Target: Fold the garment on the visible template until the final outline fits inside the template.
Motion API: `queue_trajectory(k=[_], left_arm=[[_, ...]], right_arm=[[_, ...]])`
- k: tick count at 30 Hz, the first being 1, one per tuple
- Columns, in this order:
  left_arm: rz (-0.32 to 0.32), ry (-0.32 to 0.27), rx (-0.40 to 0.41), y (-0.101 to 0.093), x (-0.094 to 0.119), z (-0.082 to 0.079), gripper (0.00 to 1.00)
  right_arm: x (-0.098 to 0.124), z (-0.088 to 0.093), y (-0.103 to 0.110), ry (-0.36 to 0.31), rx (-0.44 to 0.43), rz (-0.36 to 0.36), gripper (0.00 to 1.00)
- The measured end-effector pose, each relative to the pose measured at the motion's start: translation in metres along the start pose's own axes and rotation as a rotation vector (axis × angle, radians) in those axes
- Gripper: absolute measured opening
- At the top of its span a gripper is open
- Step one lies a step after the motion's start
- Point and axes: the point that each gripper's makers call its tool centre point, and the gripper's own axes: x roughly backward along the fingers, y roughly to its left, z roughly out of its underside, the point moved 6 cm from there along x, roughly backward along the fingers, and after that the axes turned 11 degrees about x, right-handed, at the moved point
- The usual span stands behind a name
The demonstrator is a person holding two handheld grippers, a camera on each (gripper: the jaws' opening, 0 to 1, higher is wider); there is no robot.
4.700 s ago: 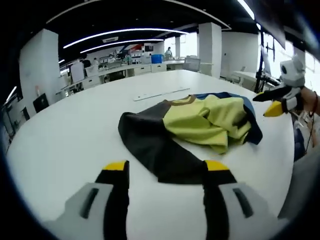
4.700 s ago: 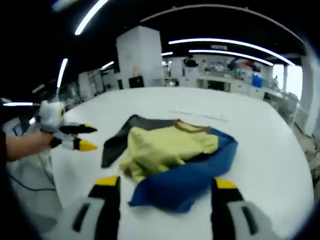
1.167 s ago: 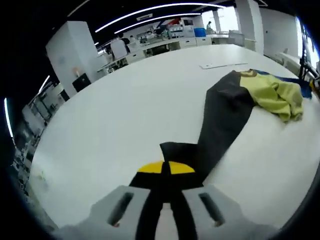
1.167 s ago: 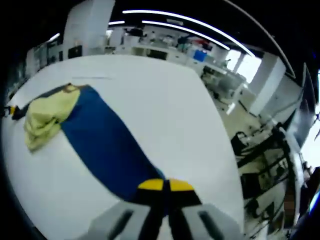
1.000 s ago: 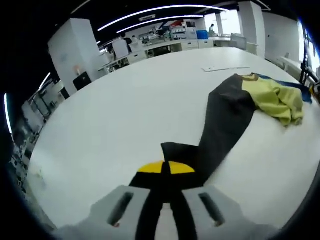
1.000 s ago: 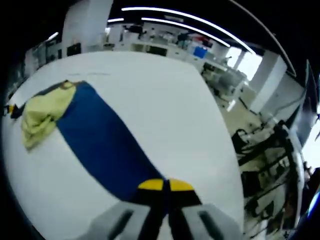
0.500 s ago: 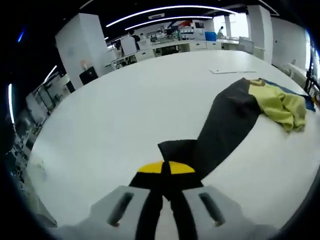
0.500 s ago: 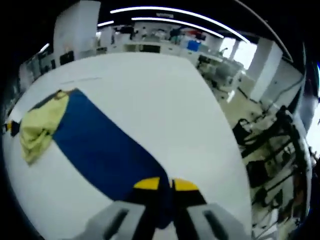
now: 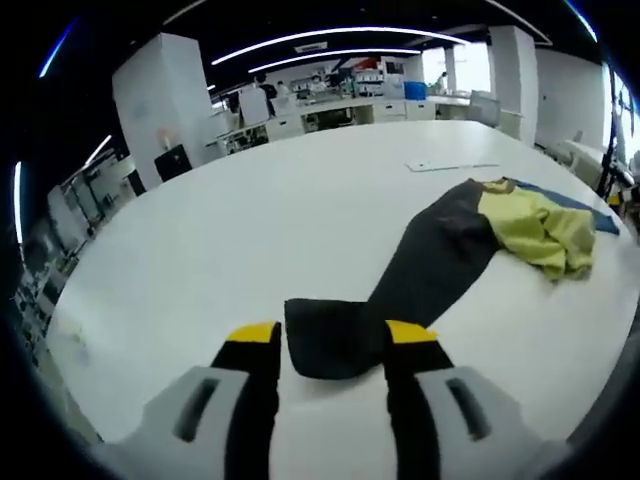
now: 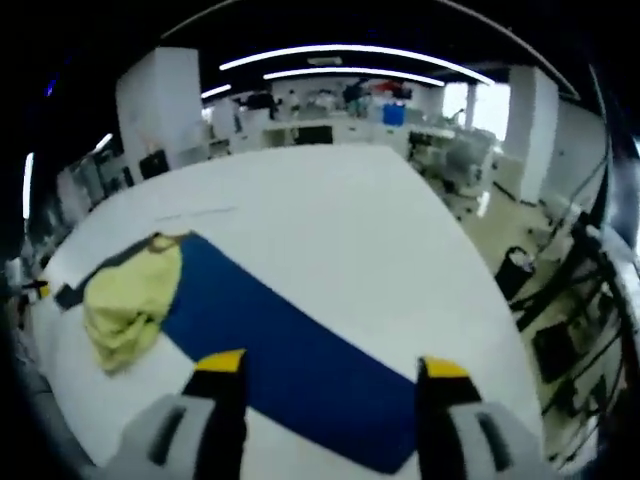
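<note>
— On the white table (image 9: 250, 210), where's the garment (image 9: 440, 255) lying?

— Stretched flat. Its dark sleeve (image 9: 335, 335) ends between the spread jaws of my left gripper (image 9: 330, 345); nothing is pinched.

— And your other side?

— My right gripper (image 10: 330, 375) is spread too, over the blue sleeve (image 10: 290, 365). The yellow middle (image 10: 125, 305) is bunched up.

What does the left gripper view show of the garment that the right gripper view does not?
The left gripper view shows the dark sleeve stretched out to its cuff, which lies between the open left gripper. The right gripper view shows the blue sleeve spread flat toward the open right gripper. Both show the bunched yellow body and the white table.
</note>
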Motion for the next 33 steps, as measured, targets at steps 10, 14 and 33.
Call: queue_trajectory(k=[10,14,33], left_arm=[[0.151,-0.035,-0.002,-0.043,0.007,-0.011,0.56],[0.219,-0.053,-0.014,-0.070,0.010,-0.015,0.59],[0.431,-0.049,-0.018,-0.163,0.002,-0.010,0.58]], right_arm=[[0.006,-0.024,0.048,-0.067,0.088,-0.152,0.75],[0.006,-0.029,0.066,-0.089,0.126,-0.208,0.75],[-0.012,-0.028,0.145,-0.124,0.224,-0.352,0.59]])
